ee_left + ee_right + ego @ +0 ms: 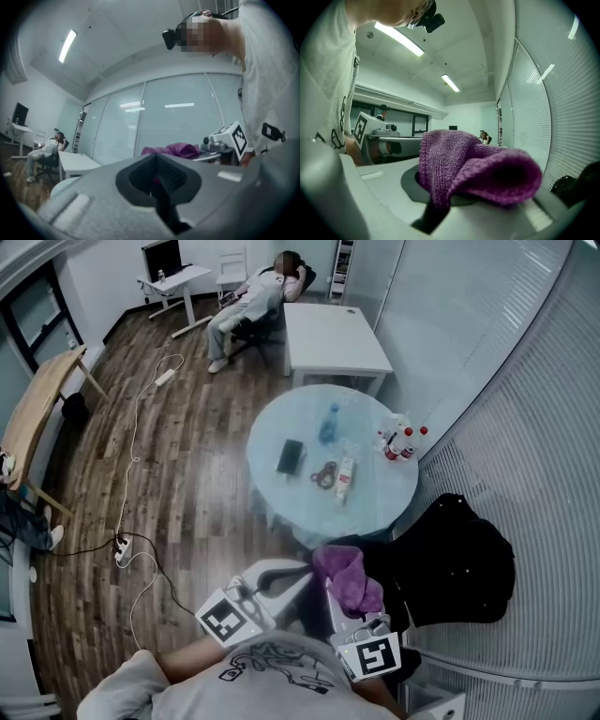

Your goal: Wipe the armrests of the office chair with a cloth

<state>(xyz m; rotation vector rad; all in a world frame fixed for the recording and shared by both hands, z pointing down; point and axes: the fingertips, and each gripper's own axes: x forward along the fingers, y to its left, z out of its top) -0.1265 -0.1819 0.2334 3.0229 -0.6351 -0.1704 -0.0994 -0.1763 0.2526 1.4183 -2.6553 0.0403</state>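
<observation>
The right tool point(349, 610) is clamped on a purple cloth point(347, 579). In the right gripper view the cloth point(473, 168) bunches up over the jaws and flops forward, so it covers most of the right tool point(440, 201). The left tool point(281, 577) has nothing in it. In the left gripper view its jaws are pressed together, with only a thin dark slit running down between the pads point(176, 177).

The person holds both tools low and close to the body, side by side, with the marker cubes nearest the person's shirt point(272, 681). The cloth sits just in front of the person, between them and the round glass worktop point(281, 413). From the left gripper view the cloth point(171, 150) shows as a purple heap just past the jaws.

Right beside the cloth there's a big black shape point(455, 559) up against the curved blind wall. It's probably the office chair with something dark draped over it, but the armrests can't really be made out.

The round worktop has a phone point(291, 457), a bottle point(329, 424) and a few small bits on it. Further back there's a white rectangular worktop point(333, 338), and another person point(258, 301) is leaning back in a chair.
</observation>
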